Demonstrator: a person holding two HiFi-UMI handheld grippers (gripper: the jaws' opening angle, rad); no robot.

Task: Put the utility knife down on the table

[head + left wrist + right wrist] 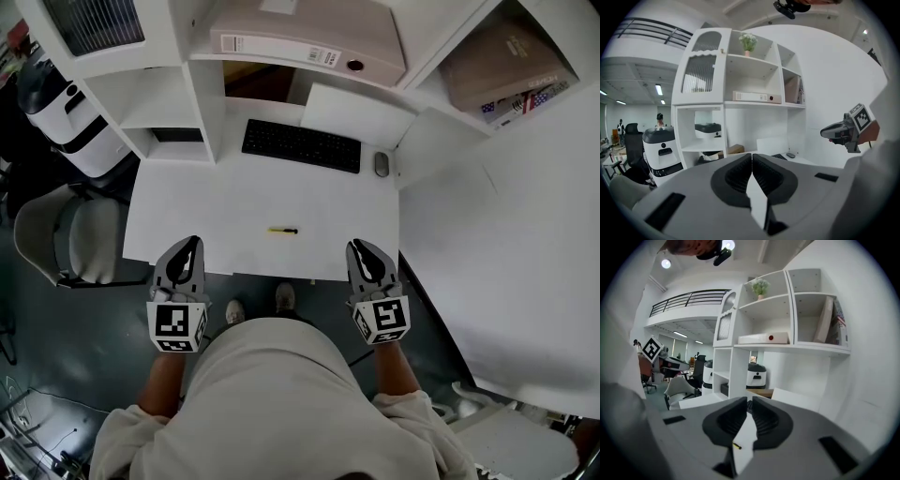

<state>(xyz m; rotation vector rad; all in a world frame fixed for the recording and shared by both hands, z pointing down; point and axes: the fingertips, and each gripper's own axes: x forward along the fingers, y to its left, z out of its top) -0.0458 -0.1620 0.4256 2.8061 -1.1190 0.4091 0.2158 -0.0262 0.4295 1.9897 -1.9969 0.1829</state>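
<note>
The utility knife (283, 230), thin and yellow with a dark tip, lies flat on the white table (187, 206), a little back from its front edge, with nothing touching it. My left gripper (190, 242) hovers over the front edge to the knife's left, jaws shut and empty (751, 155). Over the front edge to the knife's right is my right gripper (359, 246). Only a narrow slit shows between its tips (749, 401), and they hold nothing. In the right gripper view the knife (736, 446) shows low down between the jaws, on the table below.
A black keyboard (301, 145) and a mouse (381, 164) lie at the back of the table, under white shelves with a binder (300, 42). A grey chair (66, 234) stands to the left. A white wall panel (506, 253) borders the table's right side.
</note>
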